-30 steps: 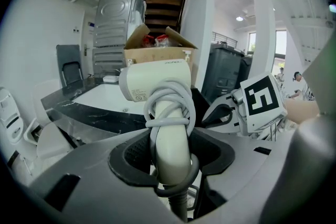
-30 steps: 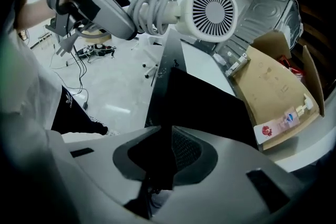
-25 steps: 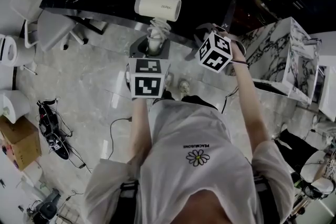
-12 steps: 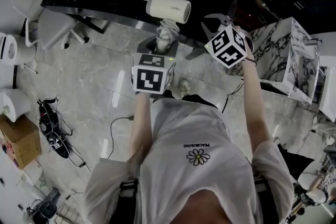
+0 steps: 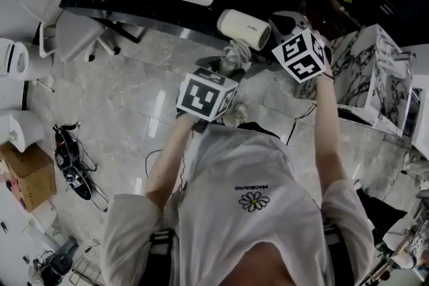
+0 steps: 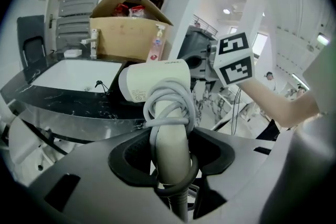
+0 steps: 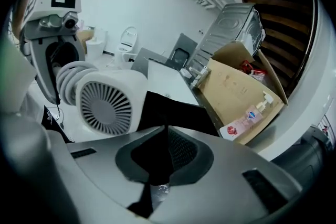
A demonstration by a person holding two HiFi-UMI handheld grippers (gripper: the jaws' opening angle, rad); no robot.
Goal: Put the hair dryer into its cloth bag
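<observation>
Left gripper first: the jaws are spread roughly two thirds and clamped on the dryer by its handle, one pad on each side. The handle is a smooth off-white plastic tube standing straight up out of the jaws. The pale grey rubbery cord is wound a few turns round its top, and one loop hangs down by the pads. The barrel sits above the jaws, a fat matte cylinder lying crosswise with a small printed label near its back end.

Right gripper: the jaws are pretty much pressed together, pinching a fold of the bag. It's black cloth, soft and floppy, rising out of the jaws as a dark sheet just ahead of them. Up and left of these jaws I'm looking straight at the dryer's round grille, with fine radial slats. Its edge is right against the cloth, touching or just beside, I can't tell which.

So the dryer is outside the bag, up in the air between the two grippers. Beyond the jaws there's a glossy black marbled counter, a white rectangular sink and an open cardboard box
</observation>
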